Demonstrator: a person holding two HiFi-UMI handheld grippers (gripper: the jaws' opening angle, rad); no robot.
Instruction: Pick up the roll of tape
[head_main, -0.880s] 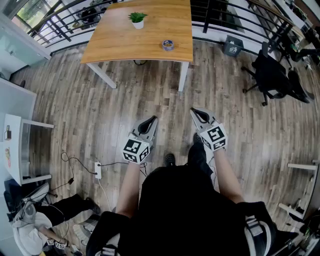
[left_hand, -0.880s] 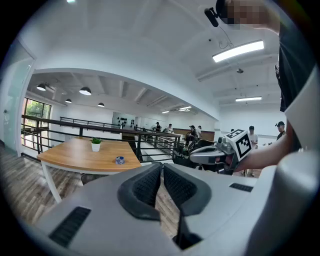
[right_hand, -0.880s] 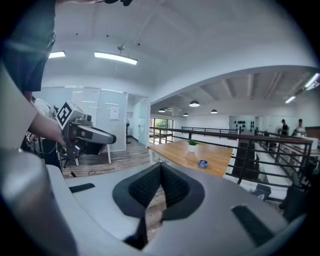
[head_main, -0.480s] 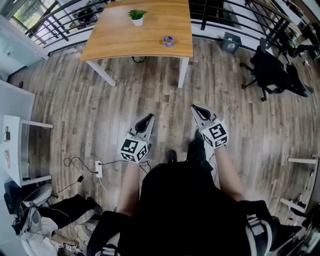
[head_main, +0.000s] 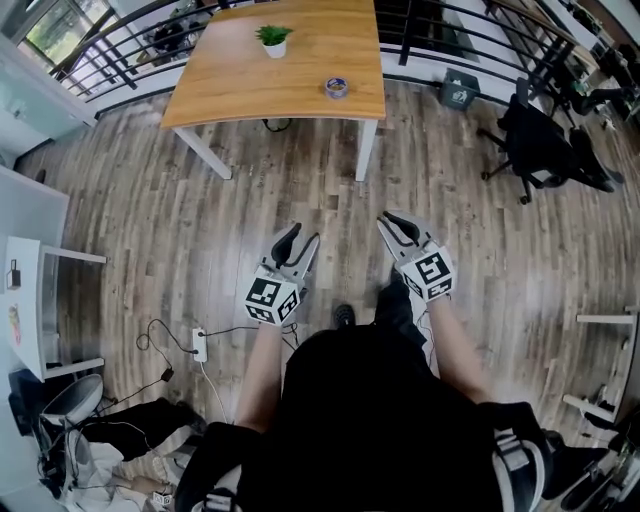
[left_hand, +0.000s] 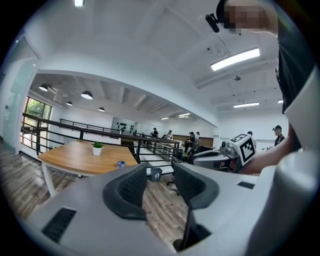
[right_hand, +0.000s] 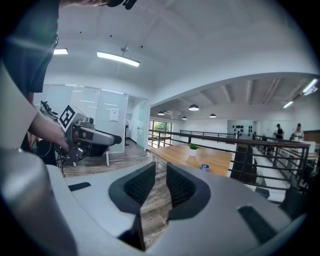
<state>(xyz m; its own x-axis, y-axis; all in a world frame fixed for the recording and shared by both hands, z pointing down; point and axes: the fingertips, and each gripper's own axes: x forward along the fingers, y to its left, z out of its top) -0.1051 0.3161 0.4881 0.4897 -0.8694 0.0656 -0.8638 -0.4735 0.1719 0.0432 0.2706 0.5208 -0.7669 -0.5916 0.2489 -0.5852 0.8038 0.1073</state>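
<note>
Pale wood marks your target surface: the table (head_main: 250, 90) stands well ahead of you, and the roll of tape (head_main: 337, 88) lies flat on its top, close to the table's right edge and near the front corner on that side. A small potted plant (head_main: 274, 40) sits further back on the same table, to the left of the tape and apart from it.

Both of your claws hang on your side of the table, over the plank floor (head_main: 180, 220), well short of the table's front edge and touching nothing on it. Your left gripper (head_main: 302, 238) sits roughly in line with the table's middle. Its jaws stand clearly apart, and only floor boards and a distant bin beyond the table's right side show through the gap. From the left gripper view, the tape appears on the table top to the left of that gap, past the left jaw, far off.

Your right gripper (head_main: 392, 222) is held just to the right of the table's right edge, again well back from it. Its jaws are drawn close with a narrow slit left between the pads, and nothing but floor shows in that slit. In the right gripper view, the tape sits on the table to the right of the slit, beyond the right jaw, with the plant just left of it.

Neither claw holds or touches the tape.
</note>
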